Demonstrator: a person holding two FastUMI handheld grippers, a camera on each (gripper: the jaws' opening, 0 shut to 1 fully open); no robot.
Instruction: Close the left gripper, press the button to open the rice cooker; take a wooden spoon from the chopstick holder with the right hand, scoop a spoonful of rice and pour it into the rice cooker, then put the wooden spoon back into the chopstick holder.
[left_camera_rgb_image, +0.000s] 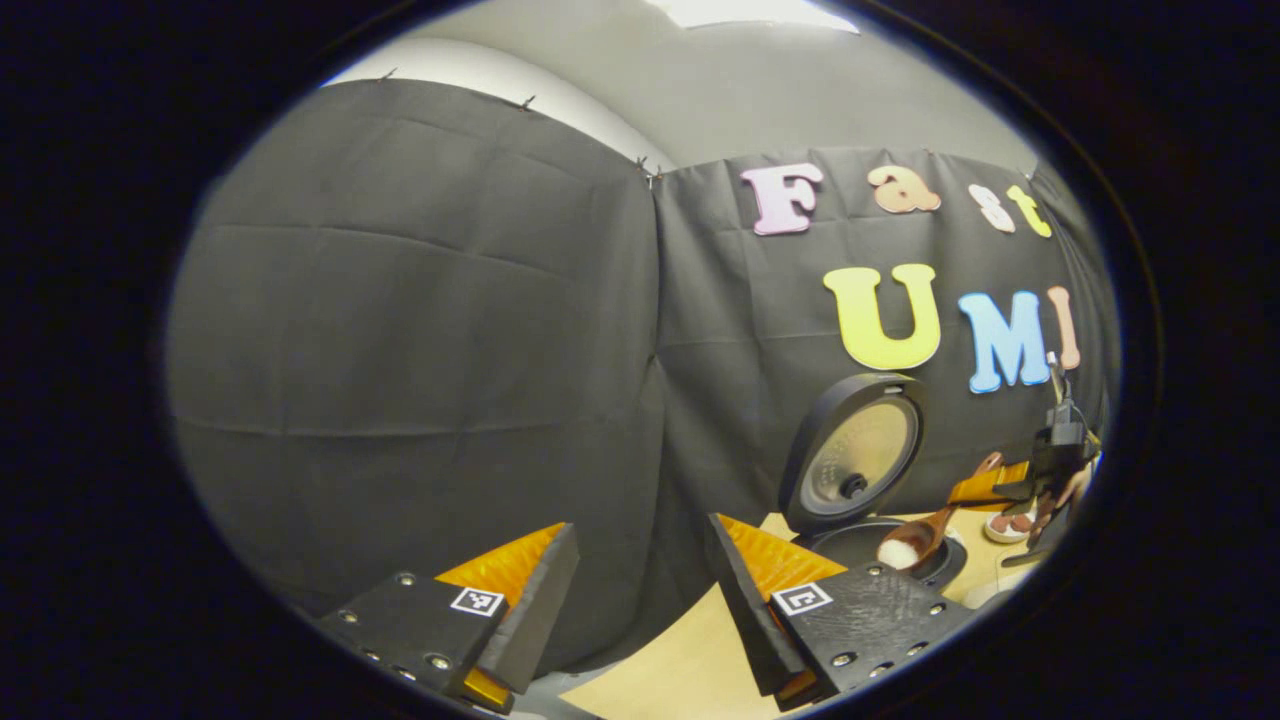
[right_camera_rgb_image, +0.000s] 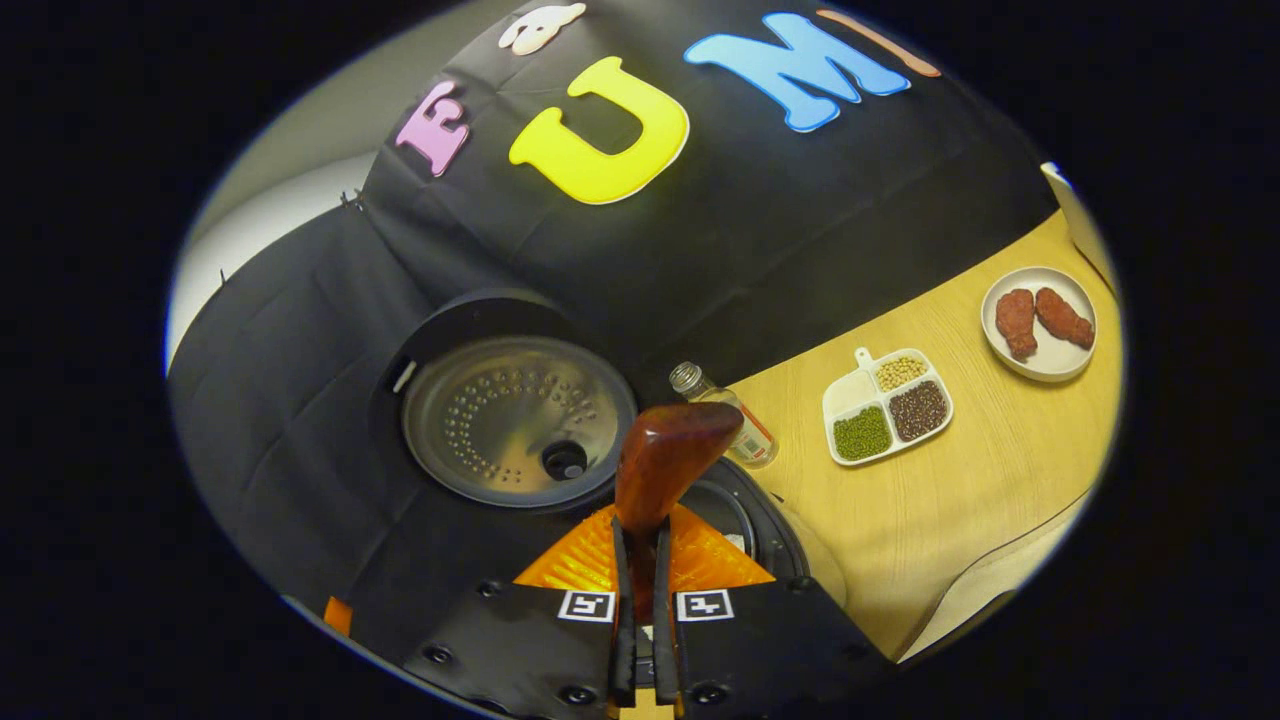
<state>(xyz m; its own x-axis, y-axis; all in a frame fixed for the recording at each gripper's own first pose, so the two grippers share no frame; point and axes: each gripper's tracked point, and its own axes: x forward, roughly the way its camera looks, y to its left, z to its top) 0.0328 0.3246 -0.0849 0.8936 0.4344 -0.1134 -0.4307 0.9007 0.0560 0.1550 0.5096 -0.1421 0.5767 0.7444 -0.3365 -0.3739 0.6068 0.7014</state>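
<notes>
The rice cooker stands with its lid (left_camera_rgb_image: 852, 458) raised and its dark inner pot (left_camera_rgb_image: 860, 545) exposed. A wooden spoon (left_camera_rgb_image: 915, 540) with white rice in its bowl hangs over the pot's rim. My right gripper (left_camera_rgb_image: 1040, 482), held in a hand, grips the handle at the far right. In the right gripper view the spoon handle (right_camera_rgb_image: 665, 460) rises between my right gripper (right_camera_rgb_image: 640, 535), which is shut on it, above the pot (right_camera_rgb_image: 770, 520) and beside the open lid (right_camera_rgb_image: 515, 420). My left gripper (left_camera_rgb_image: 642, 540) is open and holds nothing, left of the cooker.
On the wooden table (right_camera_rgb_image: 960, 500) stand a small glass bottle (right_camera_rgb_image: 728, 408) beside the cooker, a divided dish of beans and grains (right_camera_rgb_image: 887, 405), and a white plate with two brown drumsticks (right_camera_rgb_image: 1040, 322). The black cloth wall runs close behind the cooker.
</notes>
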